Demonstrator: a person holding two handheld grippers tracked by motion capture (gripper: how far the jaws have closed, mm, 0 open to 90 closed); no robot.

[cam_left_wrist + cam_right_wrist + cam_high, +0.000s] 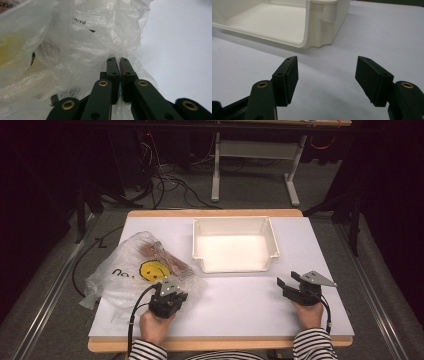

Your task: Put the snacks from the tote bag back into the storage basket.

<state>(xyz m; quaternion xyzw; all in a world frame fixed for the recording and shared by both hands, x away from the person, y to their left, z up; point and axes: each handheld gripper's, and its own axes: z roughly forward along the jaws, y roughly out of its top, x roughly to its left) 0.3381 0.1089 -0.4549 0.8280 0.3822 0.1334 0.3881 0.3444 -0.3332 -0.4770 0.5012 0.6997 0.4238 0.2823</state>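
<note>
A crumpled clear plastic bag with a yellow smiley print lies on the left of the white table; brownish packets show through it near its top. My left gripper sits at the bag's near right edge. In the left gripper view its jaws are pressed together on a fold of the plastic bag, my left gripper shut on that film. My right gripper rests on the table at the right, jaws wide apart and bare. In the right gripper view my right gripper faces the white bin.
An open-fronted white bin stands at the table's back centre, its inside bare. The white tabletop stretches between the two hands. Beyond the far edge are cables and grey table legs on the floor.
</note>
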